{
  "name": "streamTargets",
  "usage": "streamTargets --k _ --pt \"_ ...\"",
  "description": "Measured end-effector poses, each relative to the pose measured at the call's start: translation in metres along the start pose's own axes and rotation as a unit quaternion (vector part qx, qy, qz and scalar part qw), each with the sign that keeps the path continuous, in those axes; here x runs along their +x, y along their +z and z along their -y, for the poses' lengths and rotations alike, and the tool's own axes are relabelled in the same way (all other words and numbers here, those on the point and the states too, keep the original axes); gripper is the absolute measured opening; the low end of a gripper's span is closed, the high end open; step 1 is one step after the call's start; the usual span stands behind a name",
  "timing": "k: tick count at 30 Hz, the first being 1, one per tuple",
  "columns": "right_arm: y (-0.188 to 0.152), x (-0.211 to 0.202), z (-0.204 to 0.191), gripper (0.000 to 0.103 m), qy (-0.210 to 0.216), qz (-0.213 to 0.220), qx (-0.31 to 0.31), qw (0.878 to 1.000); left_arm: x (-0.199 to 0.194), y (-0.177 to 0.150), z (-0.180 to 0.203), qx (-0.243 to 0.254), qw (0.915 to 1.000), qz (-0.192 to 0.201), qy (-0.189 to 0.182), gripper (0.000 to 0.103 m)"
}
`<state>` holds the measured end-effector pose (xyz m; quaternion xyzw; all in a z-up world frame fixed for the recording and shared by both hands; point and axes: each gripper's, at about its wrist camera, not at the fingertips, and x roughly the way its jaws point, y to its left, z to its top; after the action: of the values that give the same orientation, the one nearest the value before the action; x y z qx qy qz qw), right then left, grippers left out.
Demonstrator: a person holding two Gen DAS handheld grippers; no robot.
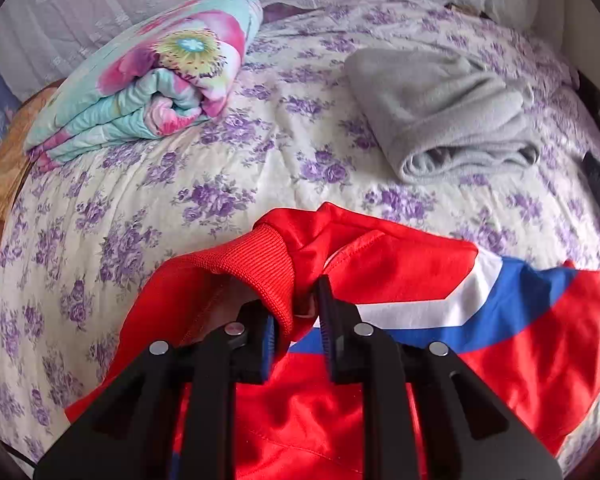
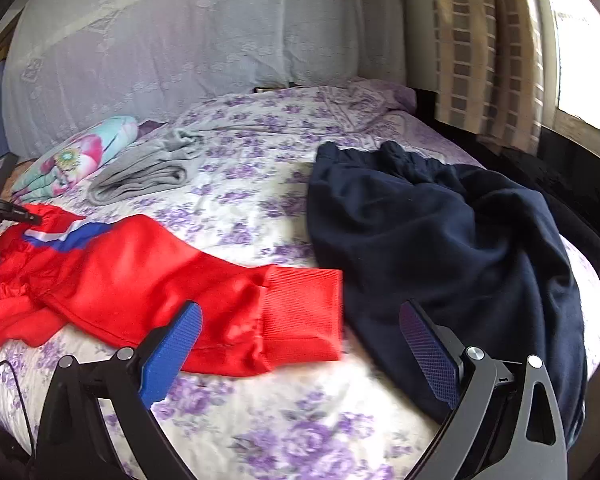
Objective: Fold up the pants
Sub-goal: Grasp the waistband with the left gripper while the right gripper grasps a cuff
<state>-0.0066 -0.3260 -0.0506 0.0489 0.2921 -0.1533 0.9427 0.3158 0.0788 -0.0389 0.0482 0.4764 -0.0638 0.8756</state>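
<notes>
Red pants point(image 1: 400, 280) with a white and blue stripe lie on the bed. My left gripper point(image 1: 298, 316) is shut on their ribbed red cuff point(image 1: 256, 264) and bunched fabric, held a little above the rest. In the right wrist view the red pants point(image 2: 132, 276) stretch across the bed, the other ribbed cuff point(image 2: 304, 312) pointing right. My right gripper point(image 2: 300, 340) is open and empty, hovering just in front of that cuff. The left gripper point(image 2: 16, 214) shows at the far left, holding the far end.
Dark navy pants point(image 2: 440, 248) lie crumpled at right. Folded grey pants point(image 1: 440, 112) and a folded floral blanket point(image 1: 152, 80) sit further back. A lilac floral bedspread point(image 1: 180, 200) covers the bed. A pillow point(image 2: 180, 40) and curtain point(image 2: 480, 40) are behind.
</notes>
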Motion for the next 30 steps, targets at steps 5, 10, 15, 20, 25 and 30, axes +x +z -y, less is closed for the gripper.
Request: streamTargets --k 5,10,15,20,25,30 --pt "0.007 0.014 0.034 0.099 0.011 0.002 0.049 0.999 -0.016 0.004 -0.009 -0.029 0.9991 0.029 -0.014 0.018" --pt "0.035 0.064 0.015 0.099 0.065 -0.055 0.051 0.995 -0.022 0.000 -0.009 -0.035 0.9986 0.037 -0.015 0.018" --pt "0.029 0.109 -0.021 0.054 0.012 -0.160 -0.015 0.987 -0.032 -0.010 -0.017 -0.043 0.9979 0.044 -0.019 0.020" --pt "0.032 0.082 -0.053 0.022 0.052 -0.118 -0.079 0.989 -0.057 -0.015 -0.030 -0.055 0.9954 0.077 -0.013 0.021" --pt "0.081 0.072 -0.050 0.022 0.058 -0.054 -0.091 0.993 -0.076 -0.006 -0.051 -0.075 0.9928 0.092 -0.019 0.021" --pt "0.128 0.078 -0.054 0.022 0.056 -0.012 -0.112 0.992 -0.045 -0.008 -0.039 -0.037 0.9976 0.056 -0.014 0.023"
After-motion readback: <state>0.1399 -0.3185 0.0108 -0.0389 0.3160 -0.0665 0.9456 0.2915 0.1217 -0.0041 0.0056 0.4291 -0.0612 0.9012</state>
